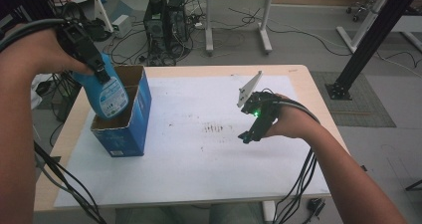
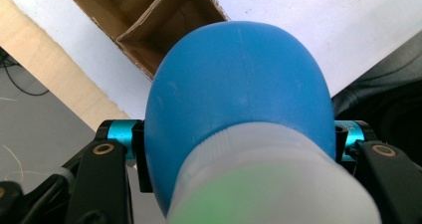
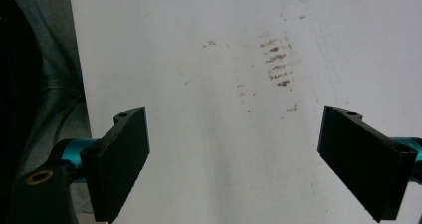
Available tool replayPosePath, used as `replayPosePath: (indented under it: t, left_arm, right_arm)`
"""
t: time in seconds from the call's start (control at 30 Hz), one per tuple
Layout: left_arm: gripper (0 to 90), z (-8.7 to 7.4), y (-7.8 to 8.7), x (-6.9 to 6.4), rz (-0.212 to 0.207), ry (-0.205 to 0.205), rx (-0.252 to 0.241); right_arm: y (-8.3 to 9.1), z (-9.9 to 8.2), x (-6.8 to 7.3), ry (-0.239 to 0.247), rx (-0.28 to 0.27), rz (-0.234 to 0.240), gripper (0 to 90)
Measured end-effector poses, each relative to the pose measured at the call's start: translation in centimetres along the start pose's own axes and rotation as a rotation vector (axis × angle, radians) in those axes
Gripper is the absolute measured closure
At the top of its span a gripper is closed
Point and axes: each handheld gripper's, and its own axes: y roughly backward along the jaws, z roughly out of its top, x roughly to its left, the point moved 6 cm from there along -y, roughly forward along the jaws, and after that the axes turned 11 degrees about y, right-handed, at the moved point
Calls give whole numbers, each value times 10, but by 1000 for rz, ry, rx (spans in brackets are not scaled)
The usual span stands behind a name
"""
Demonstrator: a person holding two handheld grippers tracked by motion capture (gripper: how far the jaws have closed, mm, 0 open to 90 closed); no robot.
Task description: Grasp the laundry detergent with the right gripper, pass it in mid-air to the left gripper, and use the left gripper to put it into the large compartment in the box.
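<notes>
My left gripper (image 1: pixel 101 73) is shut on a blue bottle (image 1: pixel 108 93) with a white label, held tilted with its base down over the near compartment of an open blue cardboard box (image 1: pixel 133 115). In the left gripper view the bottle's blue body (image 2: pixel 239 79) sits between the jaws, its pale cap end toward the camera. Below it the box's brown inside (image 2: pixel 149 20) shows a divider. My right gripper (image 1: pixel 247 136) hovers over the white sheet (image 1: pixel 199 159) at the right. Its jaws stand wide apart (image 3: pixel 234 154) with nothing between them.
The box stands at the left edge of the sheet, which covers a wooden table (image 1: pixel 309 82). Dark smudges (image 1: pixel 215 128) mark the sheet's middle. On the floor beyond are a computer tower (image 1: pixel 164 25), cables, another table (image 1: pixel 239 15) and a black frame post (image 1: pixel 370 40).
</notes>
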Motion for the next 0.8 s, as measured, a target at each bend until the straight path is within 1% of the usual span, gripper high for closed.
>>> replayPosePath:
  t: [0.03,0.07,0.13,0.2,0.23,0.27,0.3,0.33,0.37,0.4,0.43,0.47,0.5,0.53,0.57,0.6,0.63,0.67,0.7,0.73,0.77,0.8]
  left_arm:
    - [391,1,-4,0,1,6,0]
    - [391,2,-7,0,3,-13,14]
    - [391,4,-14,0,-1,-7,14]
    - [391,6,-23,0,-1,-18,21]
    - [391,7,-28,1,-1,-26,26]
    - [390,8,-33,2,1,-28,24]
    - [391,9,-38,3,-2,-29,23]
    - [391,10,-44,3,-13,-14,19]
    - [391,11,-48,5,-12,-21,31]
    - [391,11,-54,6,-17,-15,30]
    - [391,12,-59,9,-16,-31,38]
    - [391,12,-64,9,-28,-27,40]
    - [391,13,-70,10,-28,-21,35]
    - [391,13,-75,11,-39,-22,45]
    - [391,13,-79,12,-37,-38,63]
    - [390,13,-84,13,-38,-40,63]
    - [391,14,-89,13,-43,-25,54]
    - [391,14,-92,15,-35,-51,70]
    - [391,14,-96,16,-35,-56,69]
    - [391,14,-99,17,-29,-70,77]
    - [390,14,-103,16,-28,-57,68]
    - [391,15,-107,17,-26,-63,72]
  right_arm:
    - [0,-1,0,3,1,-1,119]
    - [0,-1,0,0,6,0,120]
    - [0,-2,0,4,10,-6,120]
    - [0,-2,1,-1,7,-13,120]
    - [1,-3,2,2,15,-4,120]
    - [1,-2,2,4,15,-7,119]
    - [1,-2,3,7,15,-6,120]
    - [1,-2,3,10,15,-11,119]
    - [1,-2,3,11,16,-12,120]
    - [1,-2,4,7,18,-6,120]
    - [1,-3,4,8,18,-6,120]
    - [0,-3,4,9,19,-10,120]
    - [0,-3,4,6,20,-7,120]
    - [-1,-3,4,14,18,-11,120]
    - [-1,-3,4,9,18,-11,120]
    - [-2,-3,4,14,18,-11,120]
    - [-2,-4,5,10,21,-8,120]
    - [-3,-4,5,11,19,-7,120]
    - [-4,-4,5,7,22,-9,120]
    - [-5,-4,5,12,24,-11,120]
    - [-5,-4,5,15,20,-9,120]
    - [-6,-3,5,13,18,-10,120]
